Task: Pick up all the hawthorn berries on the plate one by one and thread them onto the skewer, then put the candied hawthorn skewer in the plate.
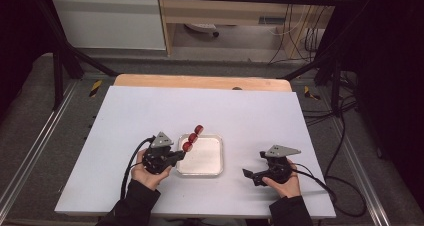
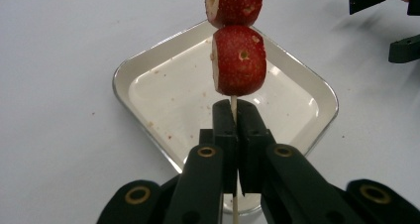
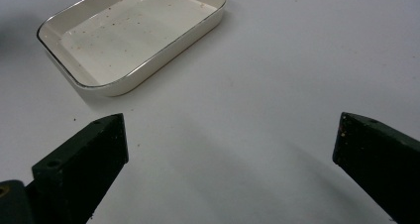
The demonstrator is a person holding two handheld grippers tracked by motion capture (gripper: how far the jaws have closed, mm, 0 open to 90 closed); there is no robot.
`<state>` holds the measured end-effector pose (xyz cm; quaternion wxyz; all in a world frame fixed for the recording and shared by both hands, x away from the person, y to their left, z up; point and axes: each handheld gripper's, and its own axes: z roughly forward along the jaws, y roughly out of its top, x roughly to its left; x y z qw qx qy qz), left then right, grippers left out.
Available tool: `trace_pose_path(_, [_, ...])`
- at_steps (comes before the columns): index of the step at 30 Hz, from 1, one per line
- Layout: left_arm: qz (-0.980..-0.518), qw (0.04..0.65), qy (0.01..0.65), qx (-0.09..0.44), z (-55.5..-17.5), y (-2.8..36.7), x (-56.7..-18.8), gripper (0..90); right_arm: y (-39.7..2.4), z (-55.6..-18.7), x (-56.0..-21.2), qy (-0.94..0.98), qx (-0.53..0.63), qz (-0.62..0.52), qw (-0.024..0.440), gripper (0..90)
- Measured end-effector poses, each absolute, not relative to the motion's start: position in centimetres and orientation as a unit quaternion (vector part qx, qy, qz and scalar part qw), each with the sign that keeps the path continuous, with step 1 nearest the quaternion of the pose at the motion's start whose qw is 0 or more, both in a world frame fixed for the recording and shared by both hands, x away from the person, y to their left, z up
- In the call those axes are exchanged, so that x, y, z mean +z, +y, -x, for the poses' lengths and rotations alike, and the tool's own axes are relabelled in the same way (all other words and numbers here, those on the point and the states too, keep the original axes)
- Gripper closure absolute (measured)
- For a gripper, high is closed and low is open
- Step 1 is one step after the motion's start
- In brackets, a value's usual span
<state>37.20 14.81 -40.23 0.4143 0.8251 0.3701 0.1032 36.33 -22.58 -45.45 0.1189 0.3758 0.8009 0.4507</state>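
My left gripper (image 1: 176, 156) is shut on a thin wooden skewer (image 2: 233, 103) that carries three red strawberry pieces (image 1: 193, 137). In the left gripper view the pads (image 2: 225, 135) pinch the stick just below the lowest strawberry piece (image 2: 239, 60), held over the white square tray (image 2: 148, 92). The tray (image 1: 214, 162) sits at the table's middle front, its floor bare except for crumbs. My right gripper (image 1: 248, 175) rests to the right of the tray, open, with nothing between its jaws. The right gripper view shows the tray (image 3: 99, 87) at upper left, beyond the wide-apart fingertips (image 3: 106, 140).
A white sheet (image 1: 250, 116) covers the table, with a wooden edge (image 1: 200, 81) at the back. Black frame bars and cables surround the table. The right gripper's black jaws (image 2: 403, 48) show at the upper right of the left gripper view.
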Motion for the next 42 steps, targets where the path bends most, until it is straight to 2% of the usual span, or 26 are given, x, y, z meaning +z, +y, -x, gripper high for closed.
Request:
trace_pose_path(12, [-0.848, 0.364, 0.373, 0.099, -38.9, 12.4, -40.8, 88.2, -23.8, -36.1, -45.3, 0.795, 0.453, -0.385, 0.123, 1.1])
trace_pose_path(30, [-0.867, 0.294, 0.391, 0.095, -39.3, 10.6, -43.0, 88.2, -24.0, -36.0, -45.4, 0.796, 0.453, -0.385, 0.118, 1.2])
trace_pose_path(42, [-0.869, 0.29, 0.389, 0.101, -39.0, 10.4, -43.3, 87.6, -24.0, -36.0, -45.5, 0.794, 0.453, -0.387, 0.118, 1.2])
